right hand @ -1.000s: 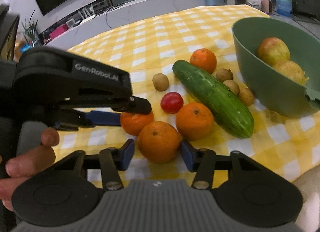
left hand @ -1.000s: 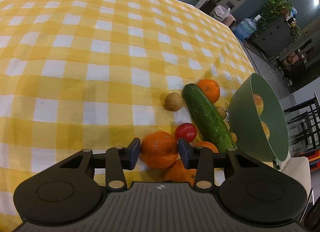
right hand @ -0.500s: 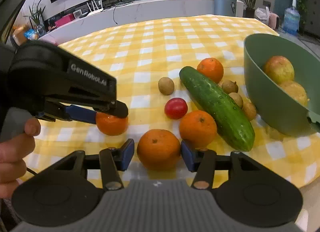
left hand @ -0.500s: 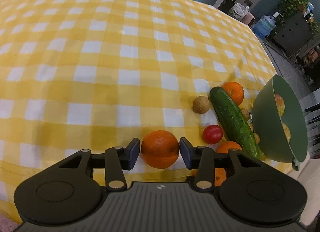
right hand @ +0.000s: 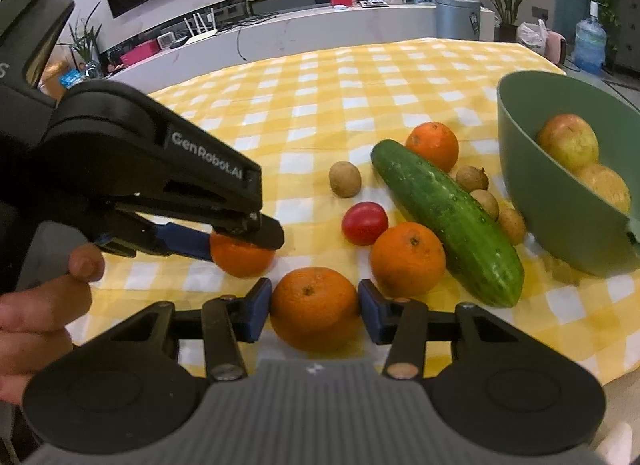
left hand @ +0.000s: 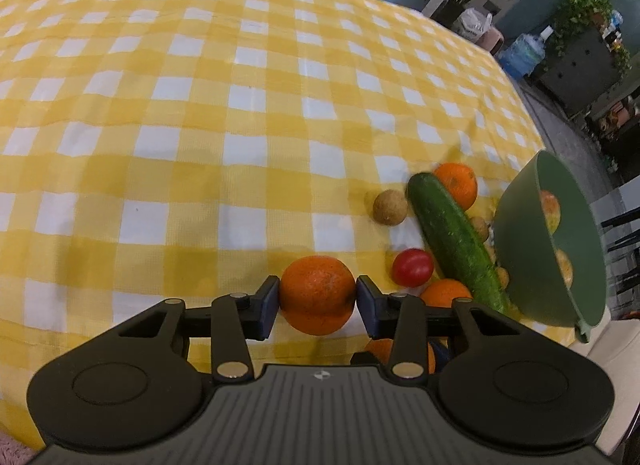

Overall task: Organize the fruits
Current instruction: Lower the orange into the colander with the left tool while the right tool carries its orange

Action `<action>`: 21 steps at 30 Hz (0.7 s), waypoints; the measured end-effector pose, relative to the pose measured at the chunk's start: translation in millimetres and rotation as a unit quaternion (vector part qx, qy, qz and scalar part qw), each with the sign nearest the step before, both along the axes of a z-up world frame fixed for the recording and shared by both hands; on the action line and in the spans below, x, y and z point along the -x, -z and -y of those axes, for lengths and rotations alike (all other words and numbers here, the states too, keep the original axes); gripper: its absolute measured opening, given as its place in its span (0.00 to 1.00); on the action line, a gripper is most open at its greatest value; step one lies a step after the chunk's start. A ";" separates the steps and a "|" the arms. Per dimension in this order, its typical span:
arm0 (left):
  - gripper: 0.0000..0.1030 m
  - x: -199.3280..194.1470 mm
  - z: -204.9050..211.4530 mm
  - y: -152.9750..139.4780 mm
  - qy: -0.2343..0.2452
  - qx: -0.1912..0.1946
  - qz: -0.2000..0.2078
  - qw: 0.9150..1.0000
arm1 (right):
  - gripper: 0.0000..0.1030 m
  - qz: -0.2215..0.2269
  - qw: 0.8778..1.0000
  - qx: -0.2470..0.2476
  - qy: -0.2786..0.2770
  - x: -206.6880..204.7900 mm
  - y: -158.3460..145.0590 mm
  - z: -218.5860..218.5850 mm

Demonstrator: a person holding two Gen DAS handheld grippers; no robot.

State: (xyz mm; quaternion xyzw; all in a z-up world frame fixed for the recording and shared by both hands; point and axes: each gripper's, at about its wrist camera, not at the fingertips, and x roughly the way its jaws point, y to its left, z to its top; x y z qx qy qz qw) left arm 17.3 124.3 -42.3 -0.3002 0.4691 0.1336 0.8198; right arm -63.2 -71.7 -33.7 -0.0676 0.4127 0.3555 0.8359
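Nearest in the right wrist view: right gripper (right hand: 315, 307), blue pads pressed to both sides of a mandarin (right hand: 314, 307) at the near edge of the table, stem dimple facing up. Just left and slightly beyond: left gripper (right hand: 240, 241), held in a bare hand (right hand: 38, 305), clamped on a second mandarin (right hand: 242, 255) over the yellow-and-white checked tablecloth (right hand: 360, 77). Same grip confirmed in the left wrist view: left gripper (left hand: 317, 296) with both pads tight against that mandarin (left hand: 317, 295); lifted or resting on the cloth, cannot tell.

Next back, right of the held fruit: a loose mandarin (right hand: 407, 259) touching the near end of a cucumber (right hand: 446, 219) lying diagonally toward the far left. Beside it on the left, a cherry tomato (right hand: 365, 223); a little farther, a small brown longan-like fruit (right hand: 345, 179) on its own. Along the cucumber's right flank, three more small brown fruits (right hand: 485, 203) in a row, between cucumber and bowl. At the cucumber's far end, a fourth mandarin (right hand: 433, 146), touching or nearly so.

At the right edge of the table: a green bowl (right hand: 532, 185), tilted open toward the camera, with two apples (right hand: 568, 141) inside, one above the other.
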 end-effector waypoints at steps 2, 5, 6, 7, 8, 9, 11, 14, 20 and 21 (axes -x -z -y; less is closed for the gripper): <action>0.45 1.5 0.3 -5.2 -0.001 -0.003 0.015 1.000 | 0.43 0.002 1.000 -0.006 -0.004 0.9 -4.0 0.6; 0.45 3.9 1.0 -13.0 -0.002 -0.003 0.042 0.999 | 0.43 0.002 1.000 -0.015 -0.004 0.9 -11.3 2.9; 0.45 4.7 1.3 -14.9 -0.002 -0.003 0.051 0.999 | 0.43 0.002 1.000 -0.019 -0.003 0.3 -14.0 4.3; 0.45 5.8 1.3 -17.5 -0.004 -0.003 0.060 0.998 | 0.43 0.001 1.000 -0.024 -0.001 -0.4 -16.5 6.0; 0.45 6.0 1.6 -20.0 -0.005 -0.004 0.067 0.998 | 0.43 -0.001 1.000 -0.031 0.001 -1.8 -19.8 8.6; 0.45 6.7 2.4 -23.0 -0.004 -0.008 0.075 0.997 | 0.43 -0.002 0.999 -0.037 0.003 -2.9 -22.4 10.9; 0.45 8.3 4.8 -30.2 0.000 -0.017 0.093 0.996 | 0.43 -0.003 0.999 -0.051 0.007 -5.4 -28.9 16.3; 0.45 10.0 8.8 -40.5 0.006 -0.021 0.120 0.993 | 0.43 0.002 0.998 -0.066 0.018 -9.7 -39.0 25.6; 0.45 7.2 23.8 -63.4 0.032 -0.024 0.182 0.983 | 0.43 -0.012 0.991 -0.120 0.061 -24.1 -56.8 57.4; 0.45 7.6 27.5 -67.1 0.037 -0.027 0.193 0.980 | 0.43 -0.008 0.989 -0.128 0.068 -25.9 -61.1 63.9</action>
